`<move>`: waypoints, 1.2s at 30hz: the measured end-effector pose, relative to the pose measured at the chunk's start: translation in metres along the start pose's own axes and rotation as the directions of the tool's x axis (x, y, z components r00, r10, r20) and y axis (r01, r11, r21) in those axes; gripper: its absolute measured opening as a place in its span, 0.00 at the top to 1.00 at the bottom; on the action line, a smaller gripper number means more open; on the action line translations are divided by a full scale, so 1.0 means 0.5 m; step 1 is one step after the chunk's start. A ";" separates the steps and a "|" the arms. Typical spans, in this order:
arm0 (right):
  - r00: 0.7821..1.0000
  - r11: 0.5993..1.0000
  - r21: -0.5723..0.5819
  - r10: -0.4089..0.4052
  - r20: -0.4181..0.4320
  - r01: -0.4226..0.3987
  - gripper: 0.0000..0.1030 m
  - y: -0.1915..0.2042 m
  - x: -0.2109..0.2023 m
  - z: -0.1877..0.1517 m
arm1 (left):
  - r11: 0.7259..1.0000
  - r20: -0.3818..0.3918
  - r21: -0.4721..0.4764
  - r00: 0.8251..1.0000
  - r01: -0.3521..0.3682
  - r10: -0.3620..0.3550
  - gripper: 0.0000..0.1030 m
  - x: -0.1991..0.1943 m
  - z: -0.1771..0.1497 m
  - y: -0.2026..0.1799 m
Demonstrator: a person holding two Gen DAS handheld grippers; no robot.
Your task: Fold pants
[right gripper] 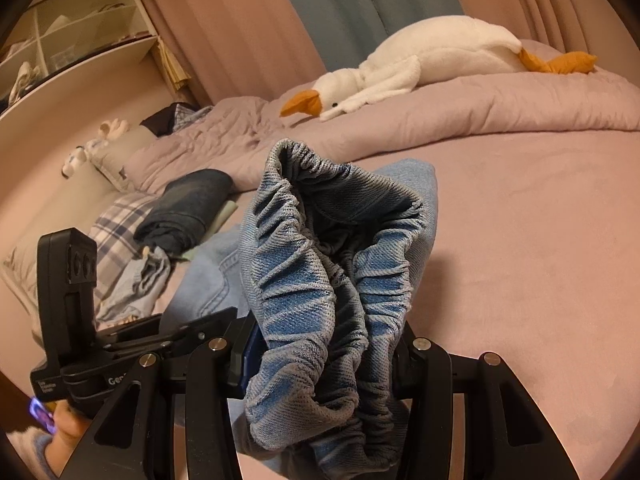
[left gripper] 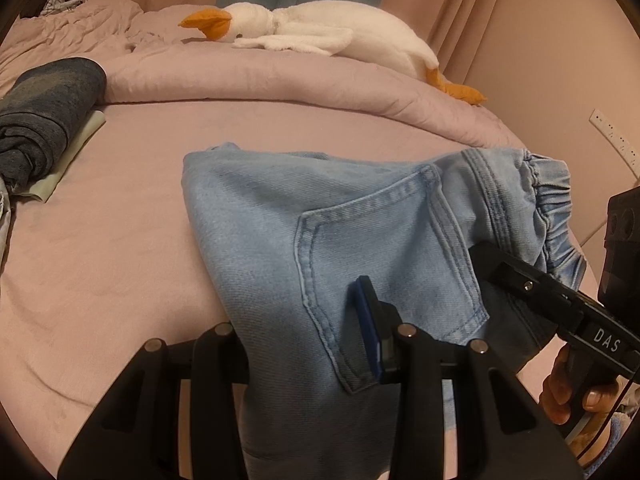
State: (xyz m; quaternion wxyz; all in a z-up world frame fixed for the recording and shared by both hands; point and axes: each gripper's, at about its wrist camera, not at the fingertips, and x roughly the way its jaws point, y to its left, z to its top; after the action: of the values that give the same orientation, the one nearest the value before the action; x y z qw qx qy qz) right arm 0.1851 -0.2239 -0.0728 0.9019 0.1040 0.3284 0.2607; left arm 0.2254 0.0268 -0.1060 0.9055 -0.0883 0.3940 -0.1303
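- Our left gripper (left gripper: 316, 344) has its jaws narrowed, pinching the jeans (left gripper: 280, 216) by the pocket.
- Our right gripper (right gripper: 324, 356) is clamped on the bunched elastic waistband (right gripper: 320, 280), jaws partway open.

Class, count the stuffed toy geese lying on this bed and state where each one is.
1. The white goose lies on the rolled pink duvet at the far side of the bed, beyond the light blue jeans. Others may lie out of view.

Light-blue denim pants (left gripper: 320, 220), bunched, lifted.
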 end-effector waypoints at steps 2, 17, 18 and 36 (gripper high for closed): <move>1.000 1.000 0.007 -0.002 -0.005 0.002 0.52 -0.005 0.009 0.001 | 1.000 -0.008 0.002 1.000 -0.005 0.005 0.63 0.010 0.000 0.002; 0.999 0.999 0.048 -0.006 -0.052 0.009 0.52 -0.038 0.050 -0.003 | 1.000 -0.057 0.014 0.998 -0.027 0.028 0.63 0.055 0.003 0.008; 0.998 0.999 0.050 -0.006 -0.054 0.008 0.52 -0.040 0.051 -0.003 | 0.999 -0.059 0.015 0.998 -0.028 0.029 0.62 0.057 0.003 0.008; 0.985 0.989 0.136 -0.026 -0.173 0.050 0.43 -0.106 0.098 -0.026 | 0.998 -0.104 0.001 0.992 -0.069 0.068 0.34 0.096 -0.010 0.048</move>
State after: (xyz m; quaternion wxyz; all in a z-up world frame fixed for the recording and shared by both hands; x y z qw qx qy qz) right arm 0.2297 -0.2418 -0.1279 0.8658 0.1380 0.4238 0.2274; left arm 0.2570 0.0347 -0.1490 0.8876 -0.0690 0.4437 -0.1031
